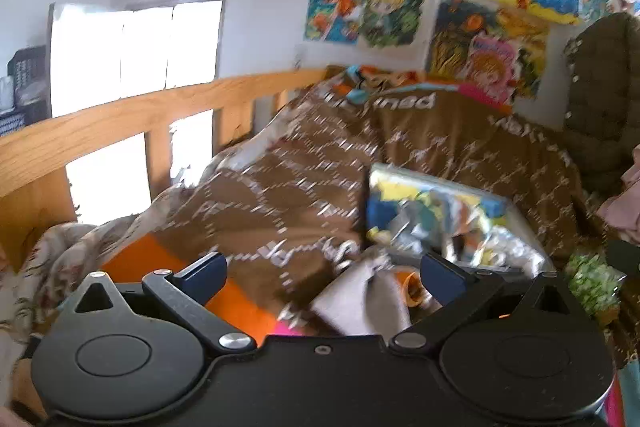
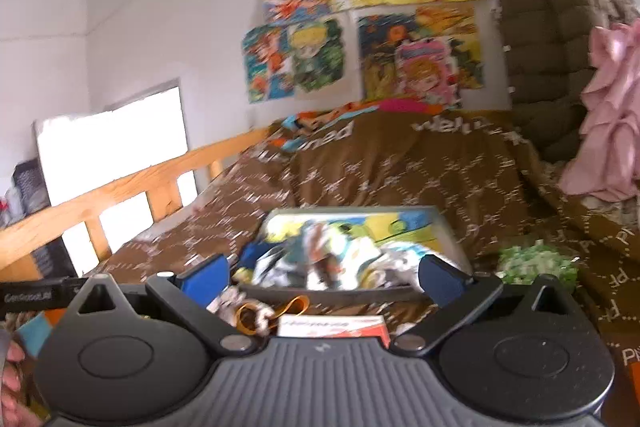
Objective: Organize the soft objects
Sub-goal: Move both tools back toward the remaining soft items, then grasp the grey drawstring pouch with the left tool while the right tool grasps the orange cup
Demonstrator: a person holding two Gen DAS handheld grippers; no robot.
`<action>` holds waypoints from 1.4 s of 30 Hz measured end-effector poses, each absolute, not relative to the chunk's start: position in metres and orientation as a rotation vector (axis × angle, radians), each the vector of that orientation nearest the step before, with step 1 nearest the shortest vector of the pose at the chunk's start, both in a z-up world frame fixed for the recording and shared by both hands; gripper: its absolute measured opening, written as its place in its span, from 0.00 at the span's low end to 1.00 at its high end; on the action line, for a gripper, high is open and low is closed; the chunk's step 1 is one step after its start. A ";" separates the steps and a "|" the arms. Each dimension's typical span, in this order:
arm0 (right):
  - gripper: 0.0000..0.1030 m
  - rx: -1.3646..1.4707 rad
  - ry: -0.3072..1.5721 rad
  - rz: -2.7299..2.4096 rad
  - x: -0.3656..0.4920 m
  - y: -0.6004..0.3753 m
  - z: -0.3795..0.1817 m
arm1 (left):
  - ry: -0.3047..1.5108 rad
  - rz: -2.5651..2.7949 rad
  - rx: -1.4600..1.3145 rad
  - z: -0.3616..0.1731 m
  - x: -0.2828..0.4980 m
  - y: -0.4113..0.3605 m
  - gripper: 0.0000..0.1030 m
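Note:
A brown patterned blanket [image 1: 304, 163] covers the bed; it also shows in the right wrist view [image 2: 400, 167]. A colourful cartoon box [image 1: 436, 215] lies on it, also seen in the right wrist view [image 2: 352, 243]. My left gripper [image 1: 322, 277] is open and empty above a grey cloth [image 1: 360, 299] and a small orange thing [image 1: 412, 287]. My right gripper [image 2: 324, 277] is open and empty, just short of the box. Under it lie an orange band [image 2: 250, 319] and a red-and-white packet [image 2: 332, 327]. A green fuzzy item [image 2: 536, 263] lies to the right, also in the left wrist view [image 1: 592, 283].
A wooden bed rail [image 1: 120, 123] runs along the left side. A dark green puffer jacket [image 2: 548, 39] and a pink garment [image 2: 616, 107] hang at the right. Drawings [image 2: 360, 7] cover the wall behind the bed. A floral cloth [image 1: 52, 259] lies at the left.

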State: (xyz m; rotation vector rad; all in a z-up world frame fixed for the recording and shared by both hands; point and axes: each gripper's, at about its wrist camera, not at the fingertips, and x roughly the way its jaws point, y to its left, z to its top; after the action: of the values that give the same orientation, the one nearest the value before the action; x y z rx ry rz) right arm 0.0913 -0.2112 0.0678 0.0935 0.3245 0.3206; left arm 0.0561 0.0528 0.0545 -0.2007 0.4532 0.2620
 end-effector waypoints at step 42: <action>0.83 -0.666 0.476 0.589 0.238 -0.059 -0.061 | 0.885 -0.190 -0.352 -0.047 0.208 0.112 0.39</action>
State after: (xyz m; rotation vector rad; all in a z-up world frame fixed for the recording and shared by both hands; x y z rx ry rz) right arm 0.2382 -0.0593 -0.0614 -0.6663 0.4760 0.5895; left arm 0.2079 0.1115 -0.0473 -0.3524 0.8850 -0.1903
